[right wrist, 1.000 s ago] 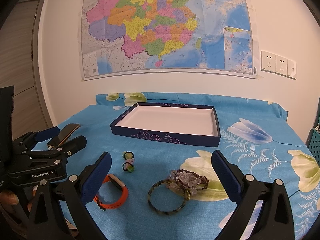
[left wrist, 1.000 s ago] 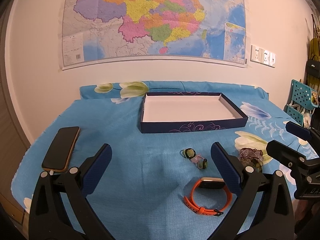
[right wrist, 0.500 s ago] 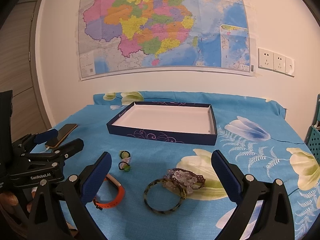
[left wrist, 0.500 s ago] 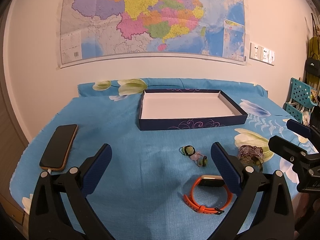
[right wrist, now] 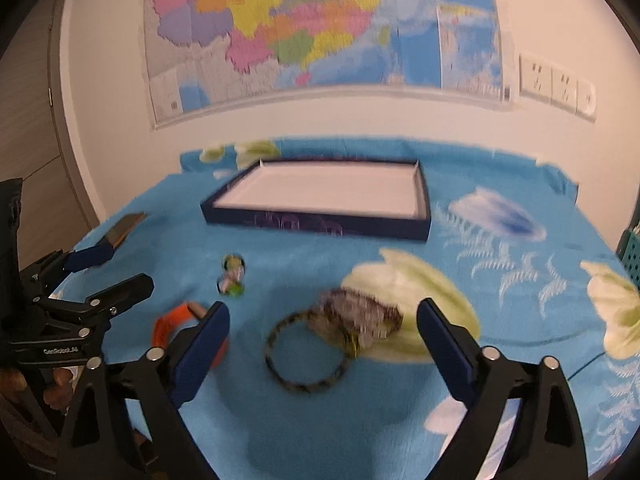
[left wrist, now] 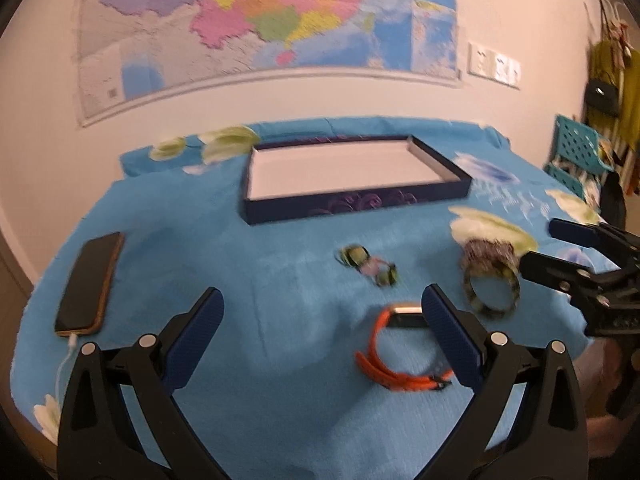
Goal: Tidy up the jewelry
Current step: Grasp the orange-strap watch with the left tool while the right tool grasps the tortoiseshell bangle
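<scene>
We read "GenRobot.AI" in white on our black left gripper (right wrist: 106,272); the writing on the large coloured wall map (right wrist: 320,28) is too blurred to read. At the far middle of the blue flowered cloth (left wrist: 248,280) sits a shallow dark blue tray with purple scrollwork (right wrist: 320,222); its white floor is bare. Near us lie the jewelry: a dark patterned bangle (right wrist: 306,354) touching a heap of brown and clear beaded bracelets (right wrist: 362,314), small green and pink rings (right wrist: 232,276), and an orange strap watch (left wrist: 400,350). A black phone (left wrist: 90,284) lies far left. Our right gripper (right wrist: 322,334), fingers wide but just narrowing, frames the bangle without touching. The left gripper's fingers are wide, holding nothing.
</scene>
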Available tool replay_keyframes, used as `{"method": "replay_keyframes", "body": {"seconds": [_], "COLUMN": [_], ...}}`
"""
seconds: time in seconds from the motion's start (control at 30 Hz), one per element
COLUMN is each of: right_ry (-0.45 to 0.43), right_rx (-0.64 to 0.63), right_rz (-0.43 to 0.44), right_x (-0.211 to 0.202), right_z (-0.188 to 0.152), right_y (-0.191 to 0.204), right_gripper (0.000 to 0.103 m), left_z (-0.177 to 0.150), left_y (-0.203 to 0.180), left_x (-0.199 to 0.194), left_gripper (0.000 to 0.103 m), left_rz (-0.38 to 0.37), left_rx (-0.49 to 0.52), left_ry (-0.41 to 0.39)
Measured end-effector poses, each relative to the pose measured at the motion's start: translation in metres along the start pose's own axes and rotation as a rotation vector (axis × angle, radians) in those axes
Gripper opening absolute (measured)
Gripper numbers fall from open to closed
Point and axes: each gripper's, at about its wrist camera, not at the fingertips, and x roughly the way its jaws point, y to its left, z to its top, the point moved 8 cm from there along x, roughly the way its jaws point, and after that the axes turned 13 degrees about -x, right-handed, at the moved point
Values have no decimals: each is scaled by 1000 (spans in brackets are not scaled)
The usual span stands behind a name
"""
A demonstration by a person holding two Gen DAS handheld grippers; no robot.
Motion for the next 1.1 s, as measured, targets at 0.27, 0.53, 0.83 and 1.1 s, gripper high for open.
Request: {"method": "replay_keyframes", "body": {"seconds": [0.27, 0.53, 0.83, 1.1], "right_ry": [111, 154, 145, 90], "right_rx": [80, 118, 178, 127], "right_rz": [79, 118, 137, 157], "right_x": [23, 26, 25, 12], "right_z": [-24, -31, -33, -15], "right_y": [-2, -2, -16, -11], "right_gripper": [49, 33, 5, 5], "left_z": [-21, -30, -36, -28], "left_y": [-10, -22, -28, -27], "left_x": [25, 32, 38, 35], "left_gripper": [69, 42, 18, 7], "left_rz": [-53, -119, -128, -123], "left_rx": [31, 54, 62, 63], "left_ry": [115, 180, 224, 202]}}
